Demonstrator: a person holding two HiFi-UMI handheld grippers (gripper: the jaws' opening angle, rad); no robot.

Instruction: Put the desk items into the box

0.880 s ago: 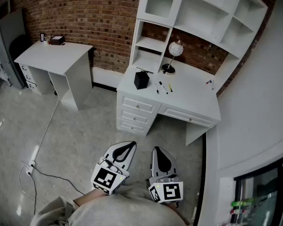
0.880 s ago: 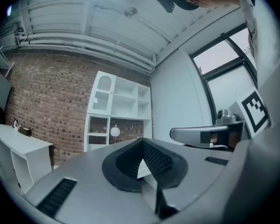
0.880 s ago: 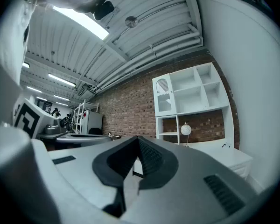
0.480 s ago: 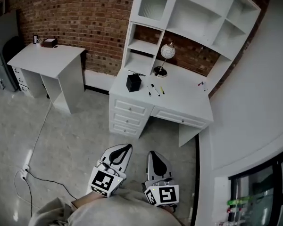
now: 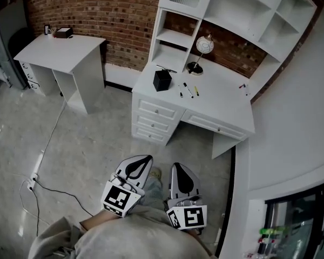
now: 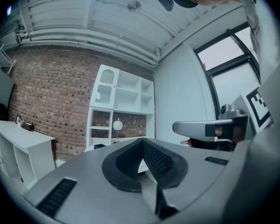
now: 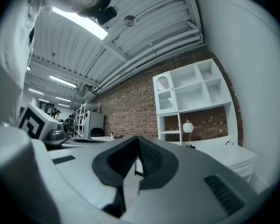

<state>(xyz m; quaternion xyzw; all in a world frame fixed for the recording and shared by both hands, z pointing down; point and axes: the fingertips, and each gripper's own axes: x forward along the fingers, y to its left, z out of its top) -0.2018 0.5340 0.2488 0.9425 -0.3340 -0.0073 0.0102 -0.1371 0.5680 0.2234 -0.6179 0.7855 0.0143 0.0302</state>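
Note:
A small black box (image 5: 162, 80) stands on the white desk (image 5: 227, 109) under a white hutch, far ahead of me. Several pens (image 5: 188, 90) lie right of the box, and small items (image 5: 242, 85) lie near the desk's right end. A globe lamp (image 5: 203, 45) stands behind them. Low in the head view, my left gripper (image 5: 146, 159) and right gripper (image 5: 179, 169) are held side by side over the floor, well short of the desk. Both are shut with nothing in them. In the gripper views the left gripper (image 6: 142, 143) and right gripper (image 7: 137, 139) point level toward the desk.
A second white table (image 5: 62, 50) with small things on it stands at the left by the brick wall. A cable and socket (image 5: 35, 186) lie on the tiled floor. The desk's drawers (image 5: 156, 122) face me. A curved white wall (image 5: 291, 144) runs along the right.
The head view swayed left, then back right. Both grippers stay low, side by side and shut. A shoe now shows between them.

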